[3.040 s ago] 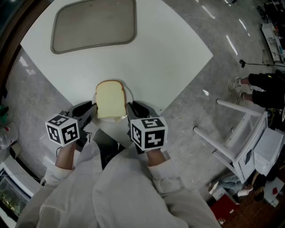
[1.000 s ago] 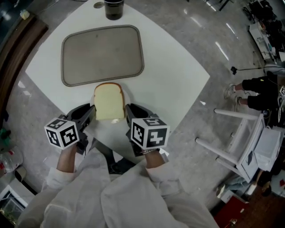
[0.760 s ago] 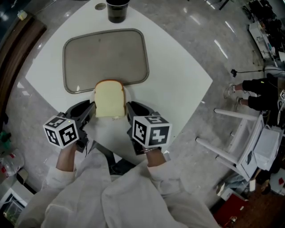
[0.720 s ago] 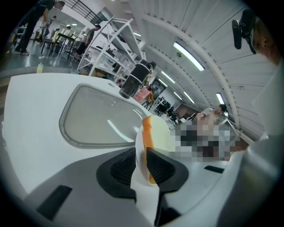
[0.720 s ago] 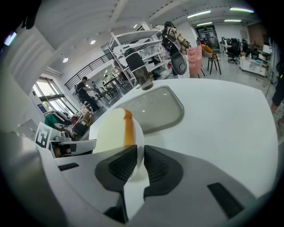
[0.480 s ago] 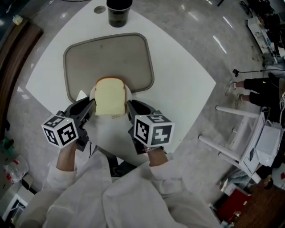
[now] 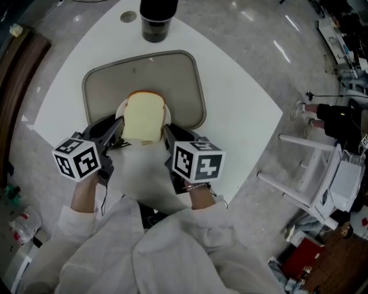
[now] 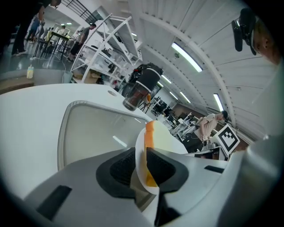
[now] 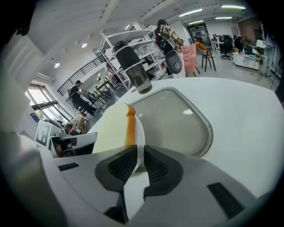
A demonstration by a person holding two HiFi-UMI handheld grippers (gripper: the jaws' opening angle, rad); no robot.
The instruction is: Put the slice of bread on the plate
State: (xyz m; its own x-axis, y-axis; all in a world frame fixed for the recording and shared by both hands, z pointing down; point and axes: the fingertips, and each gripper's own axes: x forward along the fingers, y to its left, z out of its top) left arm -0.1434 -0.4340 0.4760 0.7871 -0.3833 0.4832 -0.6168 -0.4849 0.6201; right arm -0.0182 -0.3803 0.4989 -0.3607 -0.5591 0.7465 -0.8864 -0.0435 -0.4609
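A slice of bread (image 7: 144, 118) with a tan crust lies on a small white plate (image 7: 119, 110). The plate hangs over the near edge of a beige tray (image 7: 109, 80) on the white table. My left gripper (image 7: 118, 134) is shut on the plate's left rim and my right gripper (image 7: 167, 134) on its right rim. In the left gripper view the plate (image 8: 141, 175) and the bread's crust (image 8: 150, 132) run edge-on between the jaws of that gripper (image 8: 141, 165). In the right gripper view the plate (image 9: 139, 141) sits pinched in the right gripper (image 9: 138, 165), with the bread (image 9: 111, 131) above it.
A dark cup (image 7: 156, 20) stands past the tray's far edge, beside a small round disc (image 7: 128, 16). The table's corner (image 7: 280, 115) points right. On the floor to the right are a white chair (image 7: 313, 172) and a seated person (image 7: 339, 118).
Both grippers have carried the plate and bread forward from the table's near edge to over the tray's near edge. Both stay shut on the rim.
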